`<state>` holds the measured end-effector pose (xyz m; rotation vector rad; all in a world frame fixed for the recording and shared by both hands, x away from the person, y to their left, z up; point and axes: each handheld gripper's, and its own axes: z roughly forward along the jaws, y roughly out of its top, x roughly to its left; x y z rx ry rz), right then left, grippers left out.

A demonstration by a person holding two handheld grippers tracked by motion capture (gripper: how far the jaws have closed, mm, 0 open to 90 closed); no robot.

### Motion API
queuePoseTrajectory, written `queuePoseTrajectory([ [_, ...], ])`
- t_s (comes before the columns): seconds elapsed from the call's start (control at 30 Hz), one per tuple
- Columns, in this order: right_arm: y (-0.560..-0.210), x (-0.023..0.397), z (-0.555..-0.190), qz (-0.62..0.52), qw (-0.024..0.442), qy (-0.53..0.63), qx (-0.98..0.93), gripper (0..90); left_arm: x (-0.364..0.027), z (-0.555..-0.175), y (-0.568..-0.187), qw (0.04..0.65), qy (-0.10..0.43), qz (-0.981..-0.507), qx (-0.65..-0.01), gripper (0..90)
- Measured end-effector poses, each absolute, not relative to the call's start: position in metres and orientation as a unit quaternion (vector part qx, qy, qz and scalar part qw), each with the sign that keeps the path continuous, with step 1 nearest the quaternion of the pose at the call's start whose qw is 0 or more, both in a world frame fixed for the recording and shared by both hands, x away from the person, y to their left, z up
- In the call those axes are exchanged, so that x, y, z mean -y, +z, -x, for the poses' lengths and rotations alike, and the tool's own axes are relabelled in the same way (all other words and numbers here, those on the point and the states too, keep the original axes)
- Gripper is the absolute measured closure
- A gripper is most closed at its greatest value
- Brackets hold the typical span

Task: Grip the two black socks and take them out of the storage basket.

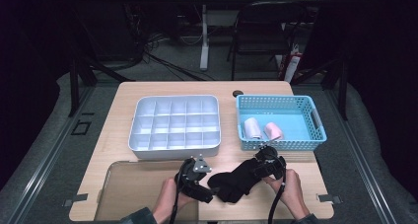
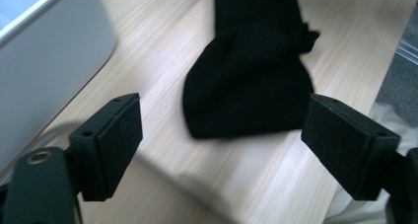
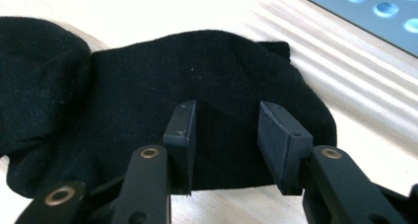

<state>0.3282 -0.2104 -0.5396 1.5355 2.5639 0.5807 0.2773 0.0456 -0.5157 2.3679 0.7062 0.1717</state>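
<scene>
One black sock is laid flat, slightly rumpled, on the table; left gripper is held wide open before its end, right gripper is set over it, jaws parted, nothing pinched.

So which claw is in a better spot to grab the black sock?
Probably the right claw: its jaws sit right over the black sock, slightly apart. The left claw is wide open, short of the sock's end.

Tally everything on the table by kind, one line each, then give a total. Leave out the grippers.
Black sock: 1
Rolled pale socks in the basket: 2
Blue perforated basket: 1
White divided organiser tray: 1
Small dark round thing at the table's far edge: 1
Total: 6
</scene>
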Motion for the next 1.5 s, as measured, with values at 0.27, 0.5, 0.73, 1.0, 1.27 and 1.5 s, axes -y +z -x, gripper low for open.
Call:
queuePoseTrajectory([
  [0.27,-0.542,0.216,-0.328,-0.506,0.045,0.188,-0.840,66.5,-0.006,-0.286,-0.521,0.306,0.061,-0.918,-0.247,29.0],
  [0.5,-0.544,0.215,-0.328,-0.513,0.045,0.187,-0.837,69.3,0.024,-0.293,-0.525,0.270,0.073,-0.933,-0.228,34.4],
  [0.73,-0.544,0.213,-0.326,-0.521,0.050,0.184,-0.832,71.2,0.029,-0.299,-0.536,0.240,0.074,-0.942,-0.223,53.3],
  [1.0,-0.544,0.213,-0.326,-0.518,0.059,0.175,-0.835,72.4,0.024,-0.299,-0.545,0.245,0.066,-0.943,-0.215,78.0],
  [1.27,-0.544,0.216,-0.323,-0.529,0.060,0.177,-0.828,72.8,0.012,-0.295,-0.537,0.289,0.080,-0.930,-0.213,83.3],
  [1.5,-0.544,0.221,-0.322,-0.535,0.061,0.175,-0.824,72.8,-0.008,-0.286,-0.522,0.330,0.086,-0.914,-0.218,83.1],
])
